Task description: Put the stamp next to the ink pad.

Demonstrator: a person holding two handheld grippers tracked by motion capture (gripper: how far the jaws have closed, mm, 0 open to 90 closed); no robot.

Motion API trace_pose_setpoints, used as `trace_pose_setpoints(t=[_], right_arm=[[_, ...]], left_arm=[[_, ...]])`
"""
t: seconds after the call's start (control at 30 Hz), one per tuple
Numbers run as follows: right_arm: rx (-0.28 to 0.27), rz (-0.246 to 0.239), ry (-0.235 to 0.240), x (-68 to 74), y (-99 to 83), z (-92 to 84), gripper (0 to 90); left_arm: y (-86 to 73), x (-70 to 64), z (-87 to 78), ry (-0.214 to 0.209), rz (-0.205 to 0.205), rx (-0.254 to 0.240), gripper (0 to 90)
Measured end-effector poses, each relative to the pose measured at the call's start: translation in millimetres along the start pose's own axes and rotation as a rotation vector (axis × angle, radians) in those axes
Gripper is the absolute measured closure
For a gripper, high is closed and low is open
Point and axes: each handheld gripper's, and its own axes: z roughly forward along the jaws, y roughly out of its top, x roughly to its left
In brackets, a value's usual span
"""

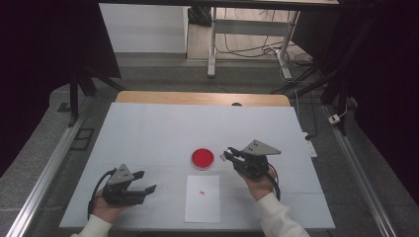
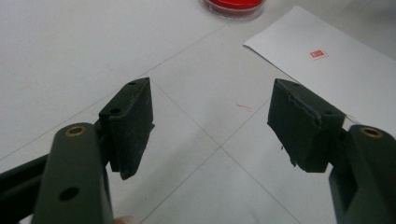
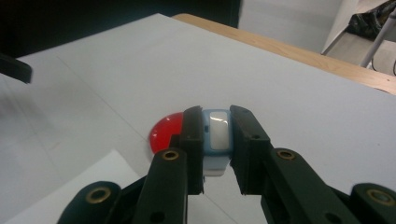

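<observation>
Beside the red ink pad (image 1: 202, 158), on its right, the right gripper (image 1: 228, 155) is clamped on a small pale blue stamp (image 3: 216, 140); in the right gripper view the two jaws press its sides and the stamp stands just above the table, with the pad right behind it. The left gripper (image 1: 146, 181) rests near the lower left of the table (image 1: 148, 128), its jaws apart and holding nothing. Between the two hands lies a sheet of paper (image 1: 202, 202) which already carries one small red mark (image 1: 202, 192).

The risks, as I judge them: the stamp is smooth and narrow, so it can turn or slip between the jaws when it is pressed down. If it meets the pad tilted, only one edge takes ink. The paper is not held, so it can slide or lift with the stamp, and the print becomes smeared.
</observation>
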Motion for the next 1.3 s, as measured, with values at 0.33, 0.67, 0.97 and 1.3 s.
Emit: trace_pose_setpoints(t=[0.33,0.67,0.97,1.3], right_arm=[[0.075,-0.014,-0.031,-14.7,0.2,26.6,75.4],[0.132,-0.033,-0.028,-19.8,3.5,49.5,75.4],[0.193,-0.04,-0.01,-28.6,-1.3,72.0,75.4],[0.217,-0.047,-0.006,-30.9,-4.5,83.1,75.2]], left_arm=[[-0.2,1.0,1.0,0.001,-0.002,0.004,31.0],[-0.5,0.5,0.6,0.002,-0.002,0.005,31.0],[-1.3,1.8,0.6,0.007,-0.005,0.007,30.9],[-1.3,1.9,0.7,0.008,-0.006,0.007,30.9]])
